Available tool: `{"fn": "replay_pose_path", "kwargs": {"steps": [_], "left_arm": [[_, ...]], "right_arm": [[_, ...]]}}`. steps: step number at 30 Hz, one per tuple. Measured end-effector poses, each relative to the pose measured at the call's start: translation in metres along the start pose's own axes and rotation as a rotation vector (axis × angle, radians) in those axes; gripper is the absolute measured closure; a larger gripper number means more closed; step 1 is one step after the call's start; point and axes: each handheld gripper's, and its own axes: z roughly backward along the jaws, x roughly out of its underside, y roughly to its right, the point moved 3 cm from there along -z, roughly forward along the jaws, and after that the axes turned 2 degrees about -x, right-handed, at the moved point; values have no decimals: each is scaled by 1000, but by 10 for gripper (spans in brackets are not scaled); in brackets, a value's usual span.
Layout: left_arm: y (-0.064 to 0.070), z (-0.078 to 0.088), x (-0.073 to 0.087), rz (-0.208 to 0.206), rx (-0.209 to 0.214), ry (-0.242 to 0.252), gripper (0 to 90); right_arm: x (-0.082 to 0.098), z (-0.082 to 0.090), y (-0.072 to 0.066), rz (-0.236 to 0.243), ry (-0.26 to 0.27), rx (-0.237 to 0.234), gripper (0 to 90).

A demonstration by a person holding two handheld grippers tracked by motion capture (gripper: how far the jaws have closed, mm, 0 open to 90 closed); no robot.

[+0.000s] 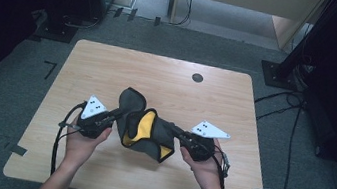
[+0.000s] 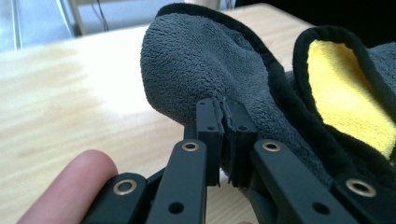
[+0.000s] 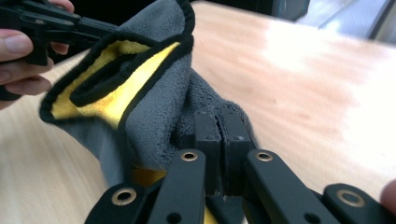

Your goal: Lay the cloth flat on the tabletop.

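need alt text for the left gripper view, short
The left gripper is shut on a fold of a grey fleece cloth with black edging and a yellow inner side, above a light wooden table. A fingertip shows bottom left.

The right gripper [image 3: 219, 121], jaws pinched on a grey-and-yellow cloth [image 3: 149, 116], faces the left gripper [image 3: 51, 25].

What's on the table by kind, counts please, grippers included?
Cloth, grey with yellow lining and black trim: 1
Handheld grippers: 2, left gripper and right gripper, each shut on the cloth
Dark round disc in the tabletop near the far edge: 1
Total: 4
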Motion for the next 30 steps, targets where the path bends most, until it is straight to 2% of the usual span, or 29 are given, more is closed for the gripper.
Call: {"fn": "replay_pose_path", "kwargs": {"steps": [2,3,5,6,8,9,12,15,21,22,23,26,27,28,29,30], "left_arm": [[0,6,-5,1,8,14,868],[0,9,-6,2,12,19,868],[-1,14,-10,-3,-2,28,875],[-2,23,-15,11,26,59,876],[-2,27,-18,9,30,74,876],[0,35,-23,-2,31,96,876],[3,41,-27,-20,36,109,878],[8,49,-33,-37,59,124,879],[17,72,-47,-62,128,161,880],[18,75,-49,-69,144,165,880],[19,80,-53,-72,184,167,880],[18,76,-53,-82,178,160,879],[15,70,-51,-80,164,149,879],[10,61,-49,-73,143,133,877],[2,50,-45,-68,97,114,877],[-7,36,-38,-30,52,102,868]], "right_arm": [[-11,11,-7,18,38,-6,885],[-11,11,-7,18,38,-6,885],[-16,18,-11,30,57,5,887],[-22,26,-13,38,78,22,887],[-25,30,-13,33,89,19,887],[-31,40,-15,30,121,11,888],[-37,48,-18,34,145,-3,888],[-46,61,-28,66,177,1,888],[-58,78,-41,95,215,-14,887],[-60,81,-44,100,221,-24,887],[-63,84,-49,122,229,-29,887],[-64,84,-50,133,228,-33,887],[-64,80,-48,127,223,-27,887],[-61,68,-35,110,202,1,887],[-61,68,-35,110,202,1,887],[-56,58,-24,119,180,60,886]]}}
